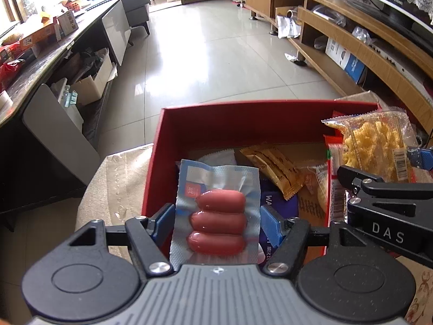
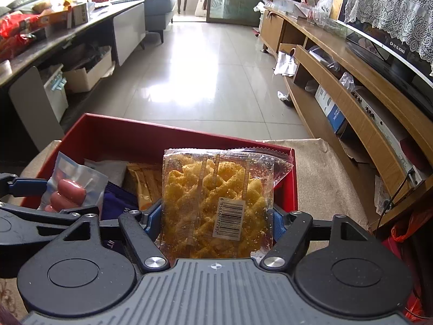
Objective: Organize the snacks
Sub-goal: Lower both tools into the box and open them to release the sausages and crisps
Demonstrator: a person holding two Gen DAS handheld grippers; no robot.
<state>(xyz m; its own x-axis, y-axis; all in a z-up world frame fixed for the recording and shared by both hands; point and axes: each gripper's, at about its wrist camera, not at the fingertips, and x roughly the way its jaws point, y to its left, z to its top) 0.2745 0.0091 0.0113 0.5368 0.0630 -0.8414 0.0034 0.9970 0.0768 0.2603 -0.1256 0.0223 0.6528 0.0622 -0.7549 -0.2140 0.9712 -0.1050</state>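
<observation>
Left wrist view: the left tool [image 1: 217, 220] clamps a silvery vacuum pack of three red sausages [image 1: 216, 218] over the red cardboard box [image 1: 243, 127]; slick film, so grip its flat edges. The right tool [image 2: 213, 220] pinches a crinkly clear bag of yellow puffed snacks [image 2: 213, 203], light and crushable, over the box's right side.

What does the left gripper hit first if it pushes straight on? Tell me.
Holding the sausage pack, the left gripper points down into the red box. It would likely meet the purple packet lying there first, though depth is unclear.
</observation>
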